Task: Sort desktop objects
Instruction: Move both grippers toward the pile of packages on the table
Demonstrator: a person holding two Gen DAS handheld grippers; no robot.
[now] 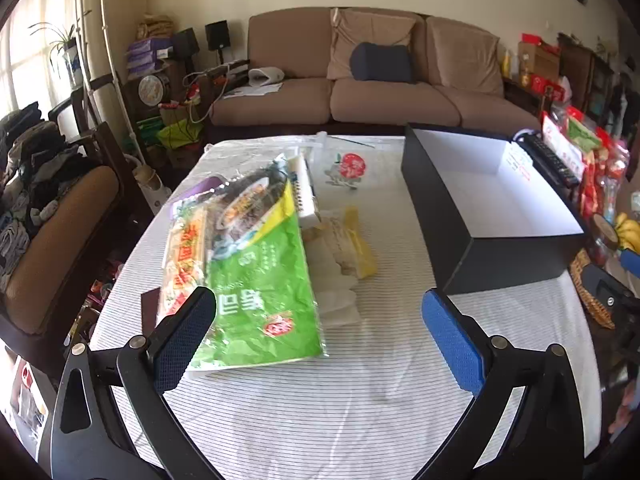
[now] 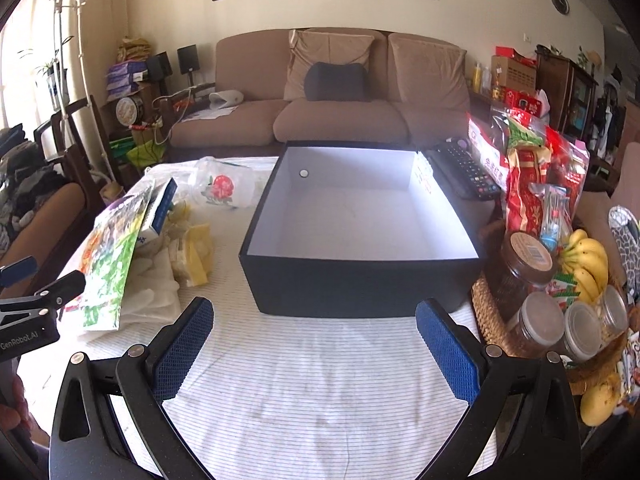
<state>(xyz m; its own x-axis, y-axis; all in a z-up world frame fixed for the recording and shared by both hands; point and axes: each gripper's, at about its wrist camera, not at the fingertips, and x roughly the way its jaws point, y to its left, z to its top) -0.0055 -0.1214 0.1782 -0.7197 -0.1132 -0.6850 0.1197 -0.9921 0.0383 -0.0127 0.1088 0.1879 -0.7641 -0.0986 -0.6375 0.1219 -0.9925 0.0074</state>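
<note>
Green snack bag (image 1: 256, 276) lies on the bench just ahead-left of the left tongs (image 1: 318, 340), long axis running away; both tongs gape empty, right tongs (image 2: 314, 346) facing the black box (image 2: 360, 280)

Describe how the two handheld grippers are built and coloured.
Both the left gripper and the right gripper have black curved frames with triangular cut-outs and silver pivot bolts. Their jaws carry blue, mesh-textured pads. Seen from the right wrist, the left gripper's body bears white "GenRobot.AI" lettering.
</note>
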